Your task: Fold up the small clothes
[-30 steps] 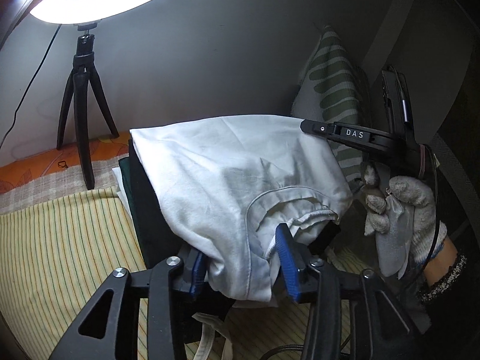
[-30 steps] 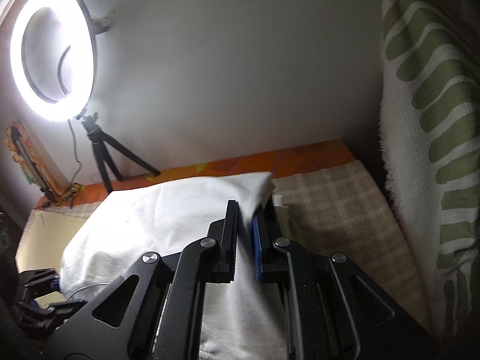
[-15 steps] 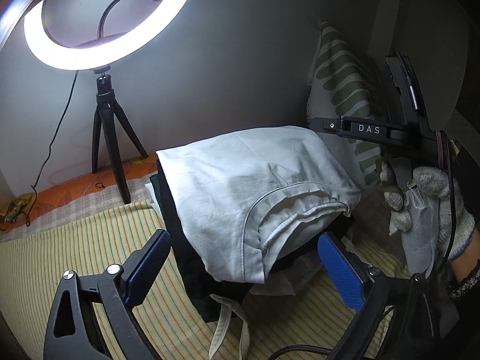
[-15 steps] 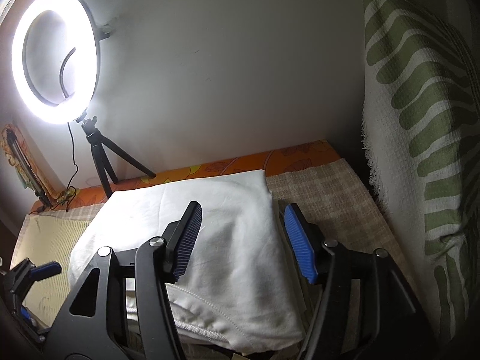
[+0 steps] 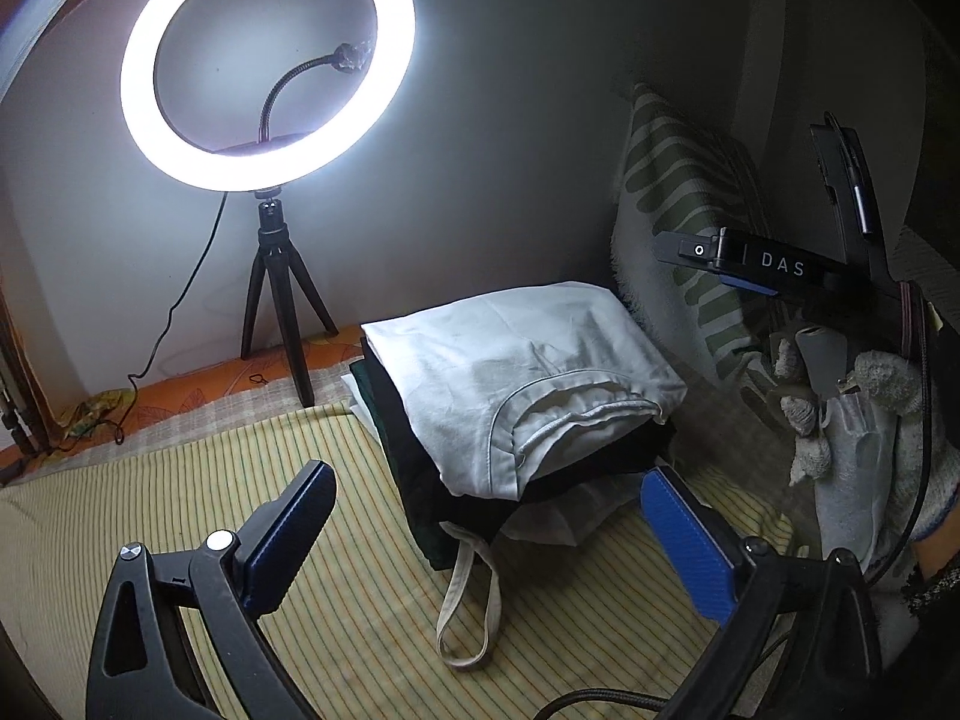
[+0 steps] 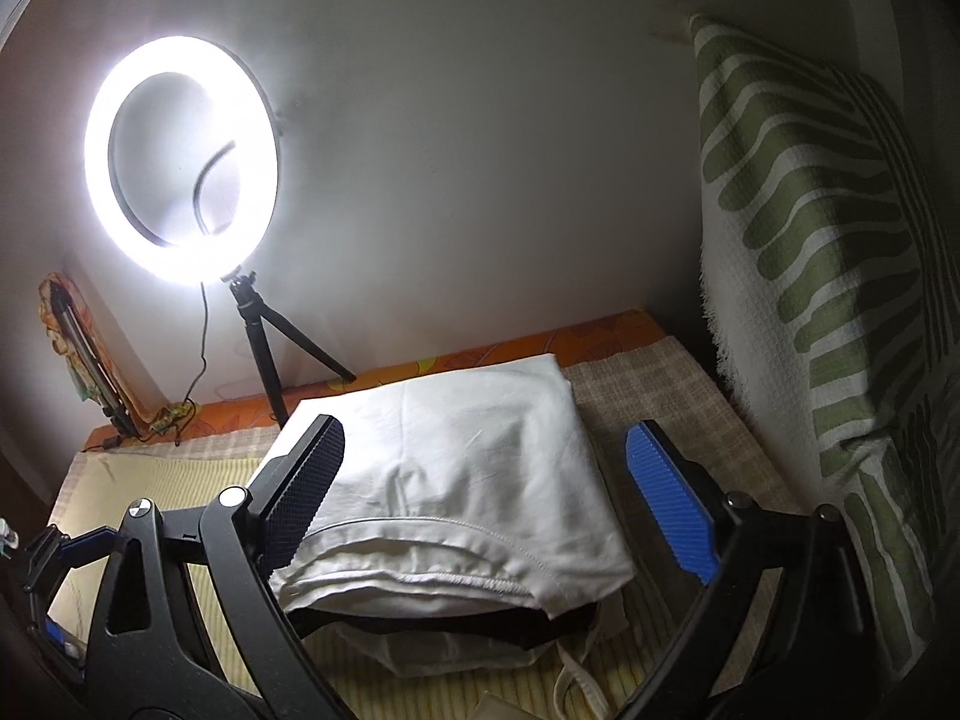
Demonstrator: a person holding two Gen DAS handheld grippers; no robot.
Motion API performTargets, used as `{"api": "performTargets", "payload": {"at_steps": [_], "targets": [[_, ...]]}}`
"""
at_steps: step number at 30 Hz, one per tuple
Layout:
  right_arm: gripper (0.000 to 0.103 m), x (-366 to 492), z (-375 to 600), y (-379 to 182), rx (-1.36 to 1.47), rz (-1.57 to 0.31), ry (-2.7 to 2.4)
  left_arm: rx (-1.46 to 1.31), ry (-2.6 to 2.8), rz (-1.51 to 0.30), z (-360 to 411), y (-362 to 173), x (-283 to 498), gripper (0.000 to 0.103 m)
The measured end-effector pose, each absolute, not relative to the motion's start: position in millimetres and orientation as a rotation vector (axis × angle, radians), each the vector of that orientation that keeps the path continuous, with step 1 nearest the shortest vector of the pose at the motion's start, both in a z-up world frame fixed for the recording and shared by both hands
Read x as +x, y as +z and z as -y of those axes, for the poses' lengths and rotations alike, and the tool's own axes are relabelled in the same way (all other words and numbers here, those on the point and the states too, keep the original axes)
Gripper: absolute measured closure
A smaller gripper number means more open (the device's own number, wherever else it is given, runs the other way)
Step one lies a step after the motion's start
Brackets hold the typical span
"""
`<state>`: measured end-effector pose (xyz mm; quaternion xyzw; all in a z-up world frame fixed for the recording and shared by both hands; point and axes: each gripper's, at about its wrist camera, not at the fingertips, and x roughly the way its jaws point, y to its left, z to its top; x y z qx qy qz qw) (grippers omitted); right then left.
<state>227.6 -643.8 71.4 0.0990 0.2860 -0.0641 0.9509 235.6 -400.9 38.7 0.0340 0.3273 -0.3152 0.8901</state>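
Observation:
A folded white garment (image 5: 516, 372) lies on top of a stack of folded clothes, with a dark garment (image 5: 414, 480) under it and a pale strap loop (image 5: 468, 606) trailing out in front. The stack also shows in the right wrist view (image 6: 468, 468). My left gripper (image 5: 486, 540) is open and empty, in front of the stack and apart from it. My right gripper (image 6: 486, 492) is open and empty, its fingers either side of the white garment and above it. The right gripper also appears in the left wrist view (image 5: 750, 267), held by a gloved hand (image 5: 864, 426).
A lit ring light on a black tripod (image 5: 282, 294) stands at the back left by the wall. A green-and-white patterned cloth (image 6: 822, 276) hangs on the right. The stack rests on a yellow striped mat (image 5: 180, 510) with a checked cloth (image 6: 648, 378) behind.
Both grippers were shut on the white garment a second ago. They opened, let it go onto the stack, and drew back from it.

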Motion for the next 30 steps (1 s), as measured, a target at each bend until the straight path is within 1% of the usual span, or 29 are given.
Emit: {"api": "performTargets", "payload": {"at_steps": [2, 3, 14, 21, 30], "targets": [[0.004, 217.0, 636.8, 74.8, 0.214, -0.577, -0.131, 0.071, -0.654, -0.668, 391.7, 45.5, 225.2, 0.0], [0.0, 210.6, 632.4, 75.9, 0.222, -0.575, -0.127, 0.075, -0.653, -0.663, 387.8, 48.3, 220.2, 0.0], [0.0, 136.4, 574.4, 79.1, 0.198, -0.538, -0.166, 0.09, -0.64, -0.617, 343.3, 65.5, 159.9, 0.0], [0.0, 100.0, 544.9, 71.6, 0.183, -0.513, -0.195, 0.087, -0.634, -0.647, 328.7, 58.2, 135.9, 0.0], [0.0, 83.7, 526.9, 38.7, 0.215, -0.508, -0.209, 0.109, -0.584, -0.662, 317.8, 39.3, 117.0, 0.0]]}}
